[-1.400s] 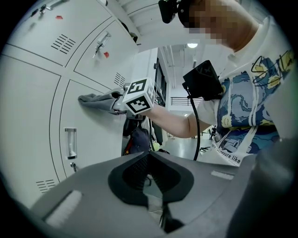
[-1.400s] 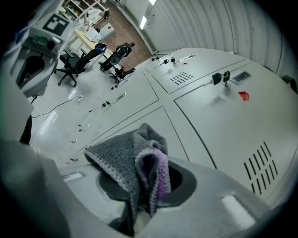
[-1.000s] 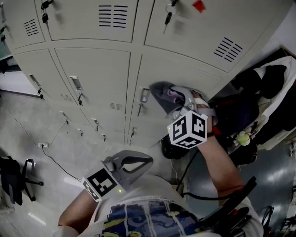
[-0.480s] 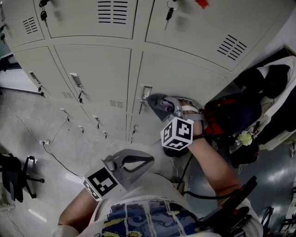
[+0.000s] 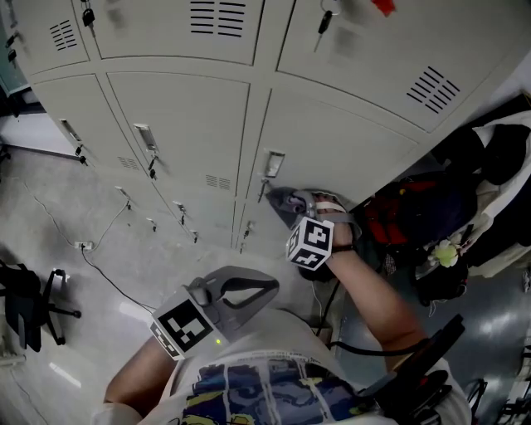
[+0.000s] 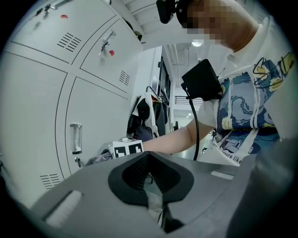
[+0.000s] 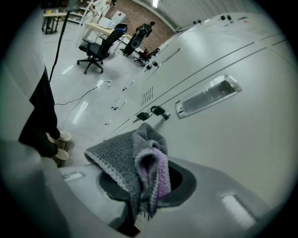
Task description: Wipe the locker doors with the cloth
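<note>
In the head view my right gripper (image 5: pixel 305 205) is shut on a grey cloth (image 5: pixel 288 202) with a purple inner face. The cloth is pressed against a pale locker door (image 5: pixel 348 141), just below its recessed handle (image 5: pixel 272 163). The right gripper view shows the cloth (image 7: pixel 137 162) bunched up between the jaws of that gripper (image 7: pixel 142 183), with the door (image 7: pixel 233 144), its handle (image 7: pixel 208 96) and a key (image 7: pixel 156 111) right behind it. My left gripper (image 5: pixel 267 287) hangs low by the person's chest, away from the lockers. It (image 6: pixel 149 179) is shut and holds nothing.
More locker doors (image 5: pixel 178 124) run left and above, some with keys (image 5: pixel 325 21) hanging from them. Dark bags and clothes (image 5: pixel 423 216) pile up at the right of the lockers. On the floor to the left are an office chair (image 5: pixel 25 307) and a cable (image 5: pixel 95 249).
My right gripper has slid down the locker door with the cloth, from level with the handle to just below it. The left gripper has stayed where it was.
</note>
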`<state>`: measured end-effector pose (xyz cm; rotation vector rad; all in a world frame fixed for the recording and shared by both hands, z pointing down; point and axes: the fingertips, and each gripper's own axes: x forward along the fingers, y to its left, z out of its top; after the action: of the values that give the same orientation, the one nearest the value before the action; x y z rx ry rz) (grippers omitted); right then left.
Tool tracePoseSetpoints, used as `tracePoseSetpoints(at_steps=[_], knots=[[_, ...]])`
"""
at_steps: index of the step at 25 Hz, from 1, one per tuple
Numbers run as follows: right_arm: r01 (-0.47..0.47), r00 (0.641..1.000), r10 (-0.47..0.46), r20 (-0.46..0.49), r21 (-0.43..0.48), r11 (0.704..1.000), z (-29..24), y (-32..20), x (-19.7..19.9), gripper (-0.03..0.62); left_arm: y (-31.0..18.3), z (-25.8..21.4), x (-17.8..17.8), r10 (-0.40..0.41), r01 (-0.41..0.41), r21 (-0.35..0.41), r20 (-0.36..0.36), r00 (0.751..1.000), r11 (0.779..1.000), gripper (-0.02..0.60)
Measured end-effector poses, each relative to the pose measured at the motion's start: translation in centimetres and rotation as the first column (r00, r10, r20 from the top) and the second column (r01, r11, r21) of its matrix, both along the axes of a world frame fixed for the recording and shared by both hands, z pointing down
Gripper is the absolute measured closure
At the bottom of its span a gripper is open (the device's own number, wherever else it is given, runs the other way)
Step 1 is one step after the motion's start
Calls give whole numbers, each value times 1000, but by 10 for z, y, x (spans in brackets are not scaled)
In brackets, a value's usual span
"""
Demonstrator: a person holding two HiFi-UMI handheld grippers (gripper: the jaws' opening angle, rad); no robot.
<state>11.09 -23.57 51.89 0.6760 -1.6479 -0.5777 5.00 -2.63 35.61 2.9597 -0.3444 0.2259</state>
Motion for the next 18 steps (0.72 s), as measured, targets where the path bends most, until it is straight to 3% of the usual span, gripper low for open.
tracePoseSetpoints(at_steps=[12,15,18], knots=[[-23,1000,20,-17,-145,989,85,0,2,508,2,3,-7,-13,13,-8,21,1000,1000,578],[-19,1000,17,-13,-166,986,83,3,4,508,3,2,-8,-11,11,-3,22,1000,1000,578],[-5,1000,9,22,-166,986,46,17,-2,508,3,2,-10,-8,8,3,19,1000,1000,578]])
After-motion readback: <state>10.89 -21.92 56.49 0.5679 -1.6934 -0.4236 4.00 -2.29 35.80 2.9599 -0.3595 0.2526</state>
